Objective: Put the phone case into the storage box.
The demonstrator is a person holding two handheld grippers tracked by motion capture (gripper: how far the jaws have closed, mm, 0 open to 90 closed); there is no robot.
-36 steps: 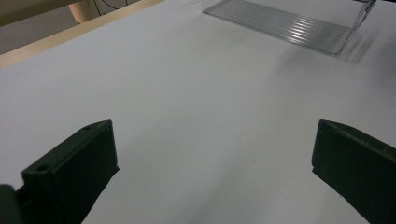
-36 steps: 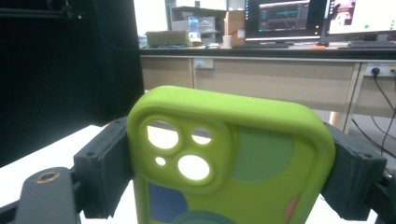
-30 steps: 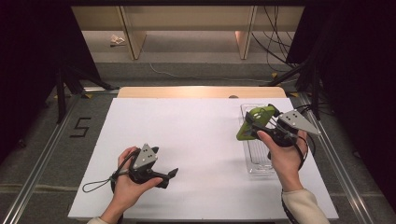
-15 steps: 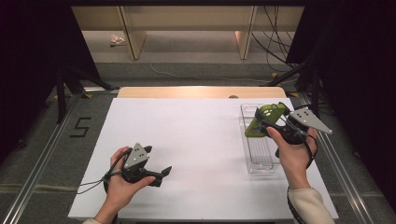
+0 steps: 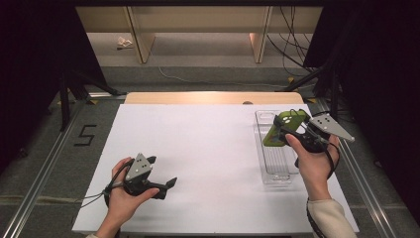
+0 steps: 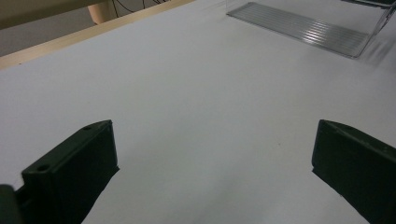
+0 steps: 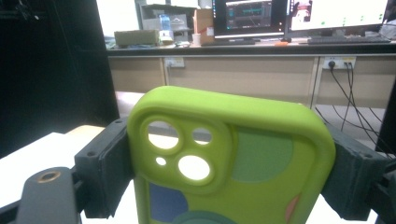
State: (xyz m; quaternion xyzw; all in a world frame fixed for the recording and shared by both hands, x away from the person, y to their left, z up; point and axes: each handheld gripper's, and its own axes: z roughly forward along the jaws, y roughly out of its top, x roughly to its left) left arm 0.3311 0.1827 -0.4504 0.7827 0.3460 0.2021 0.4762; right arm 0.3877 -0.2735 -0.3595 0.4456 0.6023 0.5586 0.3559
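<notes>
A lime-green phone case (image 5: 274, 134) with a camera cut-out and coloured patches hangs tilted above the far end of a clear plastic tray (image 5: 277, 168) at the right of the white table. My right gripper (image 5: 286, 130) is shut on it; in the right gripper view the jaws press both long edges of the phone case (image 7: 261, 163). My left gripper (image 5: 162, 171) rests low at the table's front left, open, with only bare white surface between its jaws (image 6: 215, 158).
The white table sheet (image 5: 208, 148) has a wooden strip along its far edge. The clear tray (image 6: 299, 28) lies far ahead in the left gripper view. Metal rails run along both sides of the table, and dark stands and cables sit behind.
The right hand has turned and shifted slightly to the right with the phone case still gripped. The left hand has drifted a little to the left.
</notes>
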